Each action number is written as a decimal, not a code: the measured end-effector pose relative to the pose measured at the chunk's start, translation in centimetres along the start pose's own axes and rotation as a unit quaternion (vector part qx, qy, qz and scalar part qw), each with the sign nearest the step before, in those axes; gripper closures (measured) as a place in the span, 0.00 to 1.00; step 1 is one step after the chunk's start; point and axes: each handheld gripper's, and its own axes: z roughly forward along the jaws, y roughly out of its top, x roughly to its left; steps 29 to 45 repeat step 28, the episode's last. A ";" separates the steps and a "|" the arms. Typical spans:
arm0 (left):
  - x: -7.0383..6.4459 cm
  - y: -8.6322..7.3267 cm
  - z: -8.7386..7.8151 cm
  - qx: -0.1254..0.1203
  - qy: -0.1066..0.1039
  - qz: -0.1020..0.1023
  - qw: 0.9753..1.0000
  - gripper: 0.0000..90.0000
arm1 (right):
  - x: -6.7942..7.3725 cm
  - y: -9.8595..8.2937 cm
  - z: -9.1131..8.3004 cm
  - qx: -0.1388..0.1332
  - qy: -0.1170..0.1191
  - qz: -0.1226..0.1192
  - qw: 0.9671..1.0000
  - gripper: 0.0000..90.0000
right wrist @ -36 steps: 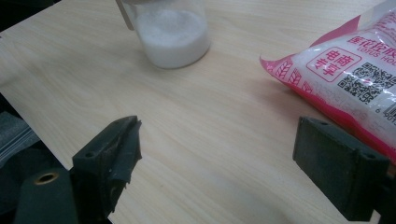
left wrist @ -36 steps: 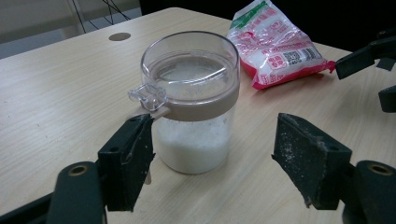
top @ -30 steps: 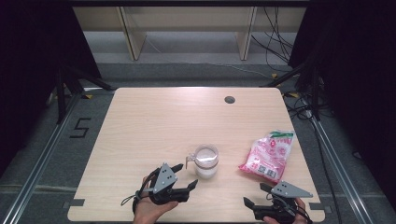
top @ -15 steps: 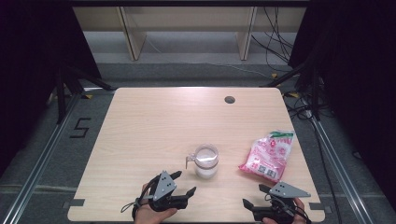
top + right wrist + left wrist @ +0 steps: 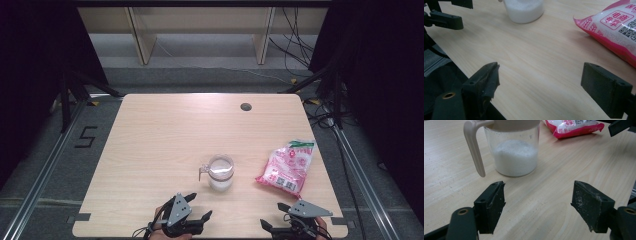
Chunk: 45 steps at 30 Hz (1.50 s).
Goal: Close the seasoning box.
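Cup (image 5: pixel 220 172) mid-table holds white grains, looks partly filled; pink bag (image 5: pixel 286 167) lies just right of it; left gripper (image 5: pixel 196 212) and right gripper (image 5: pixel 274 220) at near edge, jaws apart, empty; pour looks done.

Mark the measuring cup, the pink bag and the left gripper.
measuring cup (image 5: pixel 220 172): high view, clear side wall.
pink bag (image 5: pixel 286 167): high view, middle of its printed face.
left gripper (image 5: pixel 537 205): left gripper view, gap midway between its open jaws.

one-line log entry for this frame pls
left gripper: open, empty, near table edge | right gripper: open, empty | measuring cup: upright, white granules inside | pink bag: lying flat, right of cup
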 end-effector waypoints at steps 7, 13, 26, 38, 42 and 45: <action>-0.2 -0.4 0.1 0.005 -0.001 -0.001 1.000 0.28 | 0.5 -0.7 -0.1 0.016 -0.004 -0.014 1.000 0.18; -0.3 -0.4 0.0 0.008 -0.001 0.006 1.000 0.28 | 0.7 -0.8 -0.1 0.018 0.000 -0.017 1.000 0.18; -0.2 -0.3 -0.1 0.015 0.000 0.013 1.000 0.28 | 0.4 -0.8 0.0 0.013 0.001 -0.031 0.999 0.18; -0.2 -0.3 -0.2 0.009 0.002 0.010 1.000 0.28 | 0.6 -0.8 -0.1 0.018 -0.002 -0.015 1.000 0.18; -0.2 -0.3 -0.2 0.009 0.002 0.010 1.000 0.28 | 0.6 -0.8 -0.1 0.018 -0.002 -0.015 1.000 0.18; -0.2 -0.3 -0.2 0.009 0.002 0.010 1.000 0.28 | 0.6 -0.8 -0.1 0.018 -0.002 -0.015 1.000 0.18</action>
